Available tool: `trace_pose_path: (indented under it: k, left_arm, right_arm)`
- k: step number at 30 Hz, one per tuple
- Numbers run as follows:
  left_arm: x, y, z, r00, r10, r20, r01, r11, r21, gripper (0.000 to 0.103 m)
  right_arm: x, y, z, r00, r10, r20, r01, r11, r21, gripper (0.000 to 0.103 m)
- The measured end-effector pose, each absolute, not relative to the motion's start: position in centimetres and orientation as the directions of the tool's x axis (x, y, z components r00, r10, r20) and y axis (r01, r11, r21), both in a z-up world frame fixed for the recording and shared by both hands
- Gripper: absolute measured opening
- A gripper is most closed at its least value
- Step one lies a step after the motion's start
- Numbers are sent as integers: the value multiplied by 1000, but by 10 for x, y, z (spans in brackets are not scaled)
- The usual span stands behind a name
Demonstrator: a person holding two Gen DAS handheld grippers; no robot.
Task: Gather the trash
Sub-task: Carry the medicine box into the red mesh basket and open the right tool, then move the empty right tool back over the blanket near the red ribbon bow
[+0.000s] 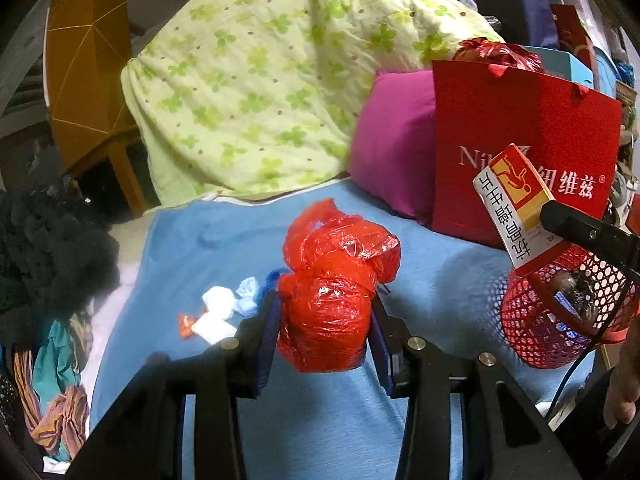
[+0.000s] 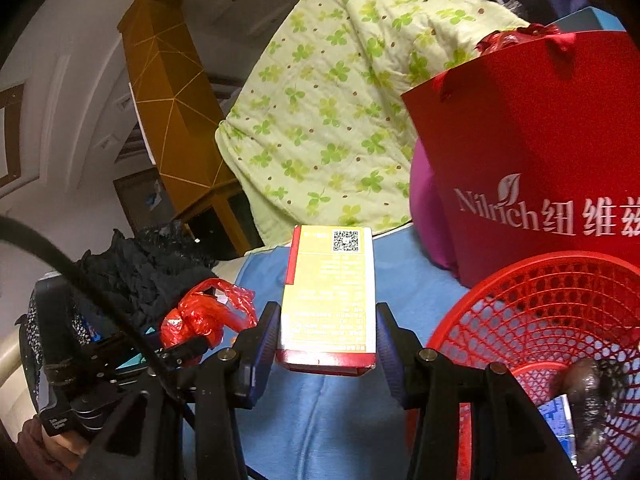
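My left gripper point(image 1: 322, 312) is shut on a crumpled red plastic bag point(image 1: 332, 280) and holds it above the blue bedsheet point(image 1: 200, 240). My right gripper point(image 2: 327, 328) is shut on a yellow and red medicine box point(image 2: 330, 296); the box also shows in the left wrist view point(image 1: 516, 208), held above the red mesh basket point(image 1: 560, 320). The basket point(image 2: 540, 320) sits at the right and holds some dark trash. White and blue tissue scraps point(image 1: 224, 308) and an orange wrapper point(image 1: 185, 325) lie on the sheet left of the bag. The bag also shows in the right wrist view point(image 2: 204, 316).
A red paper gift bag point(image 1: 516, 140) stands behind the basket beside a magenta pillow point(image 1: 392, 140). A green clover-print quilt point(image 1: 260, 80) is piled at the back. Dark clothes point(image 1: 48, 248) lie at the bed's left edge. A wooden cabinet point(image 1: 88, 72) stands beyond.
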State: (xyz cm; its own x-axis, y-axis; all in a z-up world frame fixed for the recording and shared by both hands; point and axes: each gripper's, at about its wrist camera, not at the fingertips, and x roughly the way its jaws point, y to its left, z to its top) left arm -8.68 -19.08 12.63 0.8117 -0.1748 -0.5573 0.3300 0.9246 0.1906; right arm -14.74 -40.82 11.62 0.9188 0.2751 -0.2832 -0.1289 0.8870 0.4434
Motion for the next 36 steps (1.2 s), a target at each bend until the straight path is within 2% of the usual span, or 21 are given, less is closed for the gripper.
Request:
trace_pose_path:
  k: [7, 11, 20, 29, 36]
  left_arm:
    - [-92, -210, 129, 811, -185, -555, 355, 909, 216, 44]
    - [-90, -217, 126, 799, -206, -565, 378, 903, 205, 44]
    - [-70, -199, 88, 754, -142, -642, 331, 925, 184, 43]
    - [-54, -152, 76, 755, -62, -652, 220, 962, 163, 43]
    - [-45, -118, 70, 753, -21, -657, 150, 979, 141, 43]
  right_arm:
    - [-161, -423, 117, 934, 249, -255, -114, 886, 449, 49]
    - [-158, -424, 112, 924, 257, -282, -109, 886, 451, 43]
    - [-137, -393, 115, 898, 333, -288, -187, 881, 434, 43]
    - [-120, -363, 103, 851, 368, -373, -222, 898, 380, 43]
    - [-101, -354, 91, 824, 381, -419, -202, 889, 411, 47]
